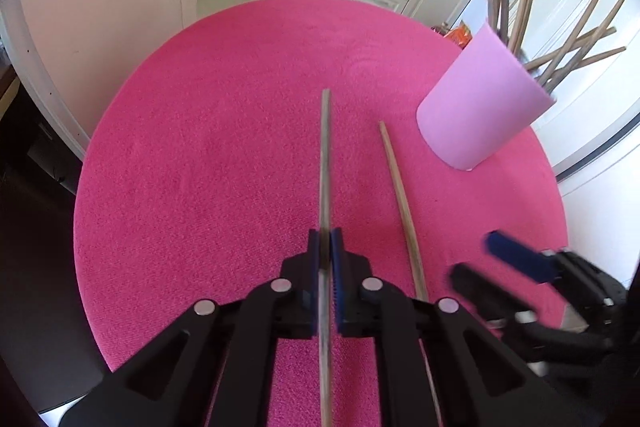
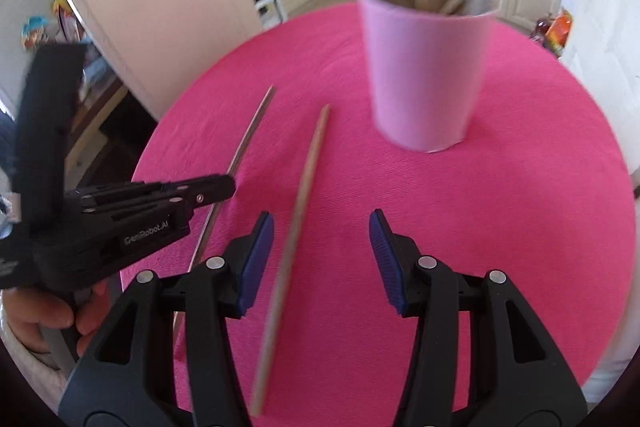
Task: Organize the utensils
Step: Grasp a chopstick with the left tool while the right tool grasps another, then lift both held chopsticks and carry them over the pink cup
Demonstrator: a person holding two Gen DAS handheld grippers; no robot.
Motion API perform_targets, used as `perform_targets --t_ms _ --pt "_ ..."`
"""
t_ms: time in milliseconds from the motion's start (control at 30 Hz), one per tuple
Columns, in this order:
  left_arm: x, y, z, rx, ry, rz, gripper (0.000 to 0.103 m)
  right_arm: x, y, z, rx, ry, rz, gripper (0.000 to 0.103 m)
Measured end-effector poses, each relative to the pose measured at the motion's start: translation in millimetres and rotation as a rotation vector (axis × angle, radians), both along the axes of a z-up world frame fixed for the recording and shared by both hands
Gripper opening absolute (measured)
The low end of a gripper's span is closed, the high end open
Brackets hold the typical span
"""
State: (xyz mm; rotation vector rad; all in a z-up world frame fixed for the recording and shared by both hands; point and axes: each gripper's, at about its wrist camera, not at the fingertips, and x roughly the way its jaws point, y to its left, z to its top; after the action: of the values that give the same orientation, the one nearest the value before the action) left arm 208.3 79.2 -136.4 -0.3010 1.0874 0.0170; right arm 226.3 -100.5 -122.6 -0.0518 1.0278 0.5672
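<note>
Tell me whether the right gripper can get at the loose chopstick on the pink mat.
Probably yes. The right gripper is open, and the loose chopstick already lies between its pads on the pink mat, nothing covering it. The left gripper grips the other chopstick alongside.

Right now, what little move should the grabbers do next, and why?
Probably lift the left gripper: its fingers are already shut on one chopstick, and the pink cup holding the other sticks stands ahead to the right. The right gripper is open around the second chopstick.

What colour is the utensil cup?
The cup is light pink-lilac, paler than the hot-pink mat; the left wrist view shows it best.
</note>
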Motion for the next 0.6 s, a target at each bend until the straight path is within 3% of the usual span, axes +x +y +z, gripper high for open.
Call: perform_targets --t_ms 33,200,333,467,600 --pt "-3 1 2 -0.004 -0.003 0.002 0.006 1 6 -2 -0.018 0.011 0.008 0.035" --pt "0 9 1 -0.022 -0.011 0.000 0.006 7 30 -13 -0.110 0.065 0.027 0.031" --pt "0 15 0 -0.035 -0.014 -0.004 0.006 9 34 -18 -0.148 0.047 0.025 0.010" --pt "-3 17 0 -0.048 -0.036 -0.004 0.006 10 20 -15 -0.086 0.040 0.018 0.006" --pt "-8 16 13 -0.070 -0.115 -0.017 0.006 2 0 2 0.007 -0.022 0.018 0.006"
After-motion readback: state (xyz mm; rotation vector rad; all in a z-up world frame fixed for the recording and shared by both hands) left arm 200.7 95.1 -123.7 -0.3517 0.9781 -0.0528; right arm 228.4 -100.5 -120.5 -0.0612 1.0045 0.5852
